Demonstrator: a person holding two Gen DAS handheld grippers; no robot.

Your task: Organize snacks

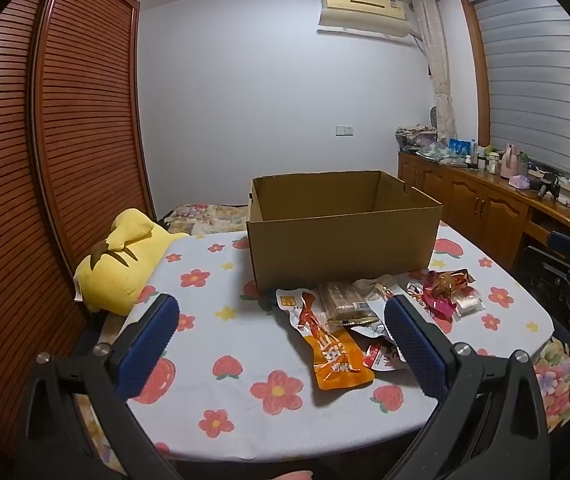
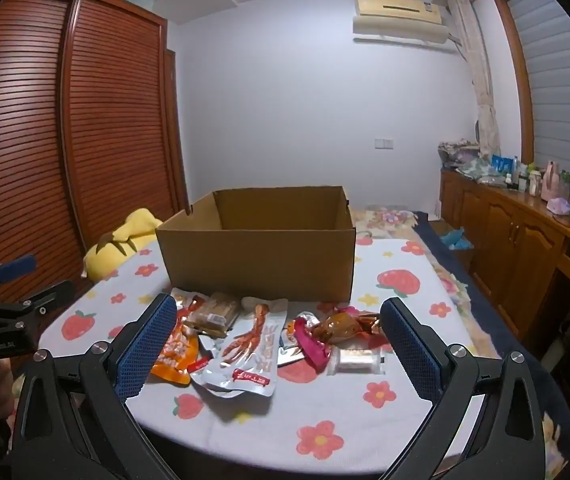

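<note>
Snacks lie loose in a heap on the flowered tablecloth (image 2: 405,420), just in front of the open cardboard box (image 2: 261,264), none yet inside. Left of the heap's centre, the orange sachet (image 2: 173,356) is probably light, limp and slick; take it by a flat sealed edge. Behind it, nearer the box, the clear-wrapped biscuit pack (image 2: 215,312) looks stiffer but crushable. At centre, the silver chicken-foot pouch (image 2: 247,360) offers a broad rim. Right of it, the foil-wrapped sweets (image 2: 337,328) and small clear-wrapped cake (image 2: 357,360) likely crumple easily. Left gripper (image 1: 281,344) and right gripper (image 2: 279,346) hover with fingers spread wide, holding nothing.
</note>
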